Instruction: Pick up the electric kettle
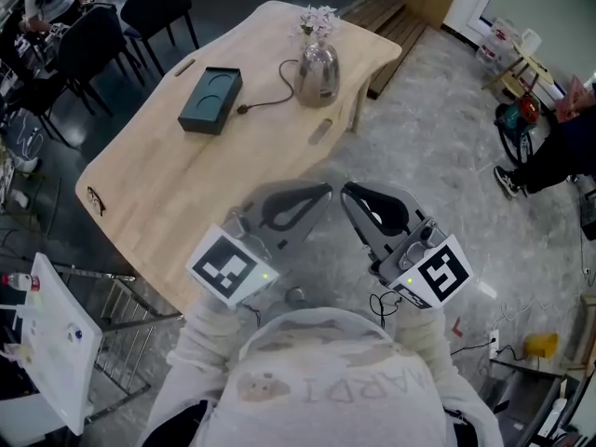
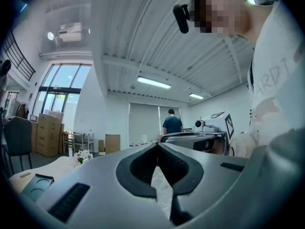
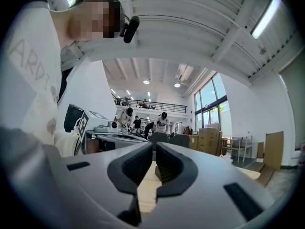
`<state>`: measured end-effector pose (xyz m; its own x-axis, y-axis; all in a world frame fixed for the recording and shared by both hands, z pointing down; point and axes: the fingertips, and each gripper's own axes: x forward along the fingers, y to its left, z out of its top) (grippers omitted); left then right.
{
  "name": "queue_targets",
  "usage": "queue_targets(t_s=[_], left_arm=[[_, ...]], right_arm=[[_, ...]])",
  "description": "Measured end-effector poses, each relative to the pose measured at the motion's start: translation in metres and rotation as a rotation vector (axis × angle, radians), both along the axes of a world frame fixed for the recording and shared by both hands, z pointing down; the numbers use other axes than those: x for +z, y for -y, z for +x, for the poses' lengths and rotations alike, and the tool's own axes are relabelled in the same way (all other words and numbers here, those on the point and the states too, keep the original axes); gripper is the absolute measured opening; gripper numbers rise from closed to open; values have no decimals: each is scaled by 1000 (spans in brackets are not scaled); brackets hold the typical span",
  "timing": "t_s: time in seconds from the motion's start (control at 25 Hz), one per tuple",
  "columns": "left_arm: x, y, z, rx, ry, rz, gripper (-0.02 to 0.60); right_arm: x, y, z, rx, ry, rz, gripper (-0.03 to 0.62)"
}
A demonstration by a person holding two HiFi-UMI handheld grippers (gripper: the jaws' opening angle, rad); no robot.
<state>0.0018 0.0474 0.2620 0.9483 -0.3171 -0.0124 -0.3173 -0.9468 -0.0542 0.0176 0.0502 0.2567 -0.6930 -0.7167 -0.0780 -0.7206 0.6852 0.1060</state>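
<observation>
The grey mottled floor (image 1: 438, 156) fills the right side of the head view, and the pale wooden surface (image 1: 177, 184) stretches away from me on the left, with dark chairs (image 1: 93, 40) along its far left side. Close to my chest I hold both tools level. My left gripper (image 1: 326, 192) hangs over the near corner of the surface and my right gripper (image 1: 345, 192) over the floor just beside it, their tips close together. In the left gripper view the left gripper's (image 2: 157, 144) jaws are clenched, tips meeting, with nothing between them. In the right gripper view the right gripper's (image 3: 153, 148) jaws are likewise pressed together and empty. On the far half of the surface lies a dark rectangular block (image 1: 210, 100) with a round recess in its top. To its right, near the far end, the electric kettle (image 1: 318, 71) stands upright, shiny and metallic, well apart from both of my grippers. A thin dark cord (image 1: 270, 101) curves over the wood between the block and the kettle. A small bunch of pale flowers (image 1: 319, 19) sits just behind the kettle.
</observation>
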Motion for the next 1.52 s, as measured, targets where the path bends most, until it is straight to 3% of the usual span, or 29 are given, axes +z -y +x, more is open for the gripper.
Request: queue_targets(t_s=[0.28,0.4,0.64,1.08,1.52], left_arm=[[5,2,-10,28,-4,0,12],[6,3,-12,33,-11,-18,12],[4,15,-15,29,-14,-5,12],[9,70,-25,-22,-18,-25,12],[14,145,-3,-31,-18,-60,12]], right_arm=[[18,13,2,43,21,-60,34],[28,21,5,61,14,-102,132],[38,46,10,85,-6,-127,180],[57,121,12,66,-24,-156,199],[76,210,34,45,-30,-212,206]])
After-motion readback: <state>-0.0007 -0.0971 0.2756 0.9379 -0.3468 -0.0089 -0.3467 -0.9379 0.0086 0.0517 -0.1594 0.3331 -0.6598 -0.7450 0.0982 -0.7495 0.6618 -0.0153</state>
